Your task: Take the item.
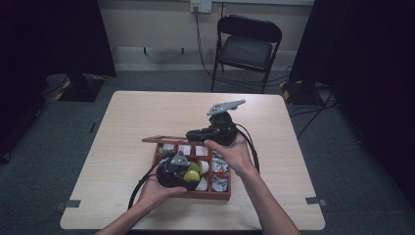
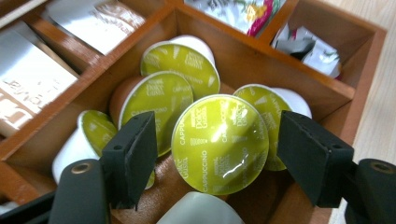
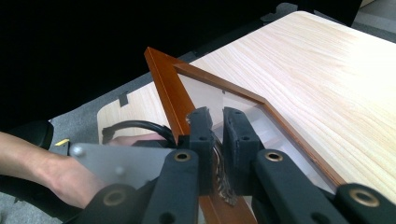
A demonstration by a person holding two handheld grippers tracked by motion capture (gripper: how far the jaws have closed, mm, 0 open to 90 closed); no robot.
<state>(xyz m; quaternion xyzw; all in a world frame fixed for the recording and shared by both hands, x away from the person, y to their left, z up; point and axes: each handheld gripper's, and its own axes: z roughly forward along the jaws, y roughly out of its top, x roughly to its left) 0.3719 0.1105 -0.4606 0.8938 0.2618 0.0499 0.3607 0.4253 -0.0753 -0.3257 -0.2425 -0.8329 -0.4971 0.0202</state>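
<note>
A wooden compartment box (image 1: 195, 195) stands near the table's front edge. Its glazed lid (image 1: 164, 139) is raised, and my right gripper (image 1: 190, 134) is shut on the lid's wooden frame (image 3: 163, 79); in the right gripper view (image 3: 217, 123) both jaws clamp that frame edge. My left gripper (image 1: 188, 172) reaches down into the compartment of green-topped cappuccino capsules (image 2: 180, 58). One capsule (image 2: 219, 144) lies between its jaws (image 2: 217, 144), with a gap on each side, so the pads do not touch it.
Neighbouring compartments hold white sachets (image 2: 28, 79) and foil packets (image 2: 308, 46). Bare tabletop (image 1: 147, 112) spreads behind and left of the box. A folding chair (image 1: 247, 46) stands beyond the far edge. Cables trail from both grippers.
</note>
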